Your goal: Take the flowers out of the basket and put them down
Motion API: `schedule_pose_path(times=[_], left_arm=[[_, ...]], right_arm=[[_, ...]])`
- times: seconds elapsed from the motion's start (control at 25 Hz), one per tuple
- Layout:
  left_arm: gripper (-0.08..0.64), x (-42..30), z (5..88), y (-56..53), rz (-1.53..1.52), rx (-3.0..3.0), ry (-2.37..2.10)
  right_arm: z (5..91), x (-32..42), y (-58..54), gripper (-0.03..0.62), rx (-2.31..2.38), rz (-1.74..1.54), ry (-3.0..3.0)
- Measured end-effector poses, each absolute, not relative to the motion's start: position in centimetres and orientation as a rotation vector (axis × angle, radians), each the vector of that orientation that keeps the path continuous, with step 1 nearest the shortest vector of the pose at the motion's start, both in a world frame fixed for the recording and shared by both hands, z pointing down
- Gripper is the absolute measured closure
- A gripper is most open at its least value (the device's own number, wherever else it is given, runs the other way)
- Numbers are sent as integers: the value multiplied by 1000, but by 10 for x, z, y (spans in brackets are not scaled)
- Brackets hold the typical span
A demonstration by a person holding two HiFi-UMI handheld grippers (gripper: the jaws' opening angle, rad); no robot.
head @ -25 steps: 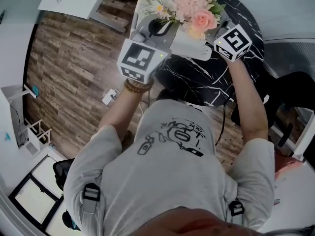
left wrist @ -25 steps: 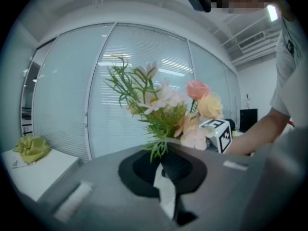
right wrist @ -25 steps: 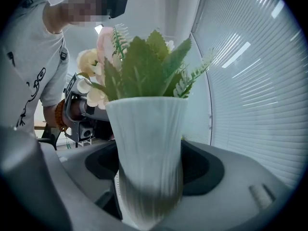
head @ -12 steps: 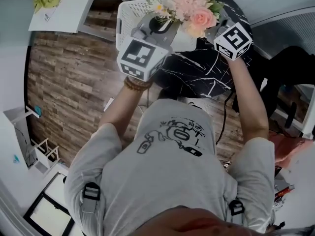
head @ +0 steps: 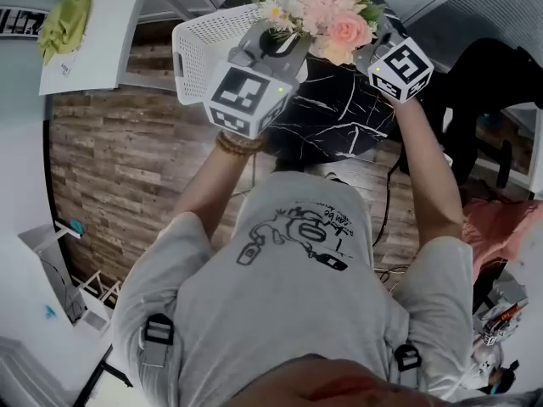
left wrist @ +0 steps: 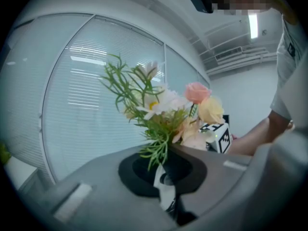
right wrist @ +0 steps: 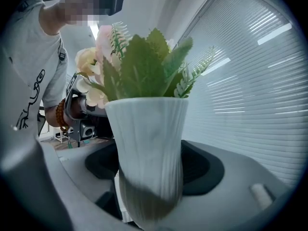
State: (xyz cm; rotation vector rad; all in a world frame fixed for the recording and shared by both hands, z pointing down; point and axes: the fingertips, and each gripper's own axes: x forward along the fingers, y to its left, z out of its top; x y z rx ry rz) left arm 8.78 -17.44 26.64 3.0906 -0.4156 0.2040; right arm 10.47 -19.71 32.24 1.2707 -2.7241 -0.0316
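Note:
A bouquet of pink, cream and white flowers (head: 327,15) stands in a white ribbed vase (right wrist: 144,158), held up between both grippers over the black marble table (head: 339,117). My right gripper (head: 373,47) is shut on the vase, whose body fills the right gripper view between the jaws. My left gripper (head: 284,47) comes in from the left. In the left gripper view its jaws (left wrist: 166,196) are closed on the bouquet's (left wrist: 163,109) lower green stems. The white perforated basket (head: 199,45) lies to the left of the flowers, apart from them.
A white desk (head: 102,53) carrying a green cloth (head: 64,19) stands at the far left over the wooden floor (head: 127,168). A black chair (head: 484,91) is at the right. Window blinds (left wrist: 96,95) lie behind the flowers.
The flowers sat over the basket a second ago. Now the basket shows well to their left and the flowers hang over the black table, still between both grippers.

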Motion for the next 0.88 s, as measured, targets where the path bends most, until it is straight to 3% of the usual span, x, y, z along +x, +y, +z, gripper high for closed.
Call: schedule_pose_path(times=[0.52,0.88], left_arm=[[557,187,274,-107,196,3111,-114],[557,202,286,-83,238,3097,-56]], right_arm=[[331,209,-125,229,1513,24,-2558],[343,224,-99,229,1546,64,-2528]])
